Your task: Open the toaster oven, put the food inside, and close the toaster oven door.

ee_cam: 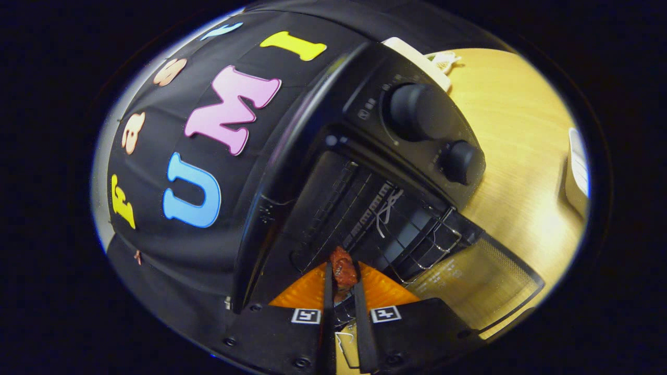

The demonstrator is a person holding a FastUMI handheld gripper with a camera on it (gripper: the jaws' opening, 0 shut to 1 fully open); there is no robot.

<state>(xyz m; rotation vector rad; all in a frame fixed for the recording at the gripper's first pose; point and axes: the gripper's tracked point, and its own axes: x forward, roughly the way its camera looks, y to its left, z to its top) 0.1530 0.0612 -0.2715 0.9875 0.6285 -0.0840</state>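
Note:
A black toaster oven [323,130] stands on a light wooden table [516,146], seen strongly tilted. Its glass door [479,284] hangs open and folded down toward me. A wire rack [417,234] shows inside the dark cavity. My gripper [343,278] is at the oven's mouth, shut on a small reddish-brown piece of food [342,266], pinched between both fingers just over the front of the rack. Two round black knobs [417,110] sit on the oven's control panel beside the cavity.
A white object [577,169] lies on the table beyond the oven's knob side. A cream-coloured thing [422,57] with a small woven piece stands behind the oven. The booth's black cloth wall [208,156] rises on the oven's other side.

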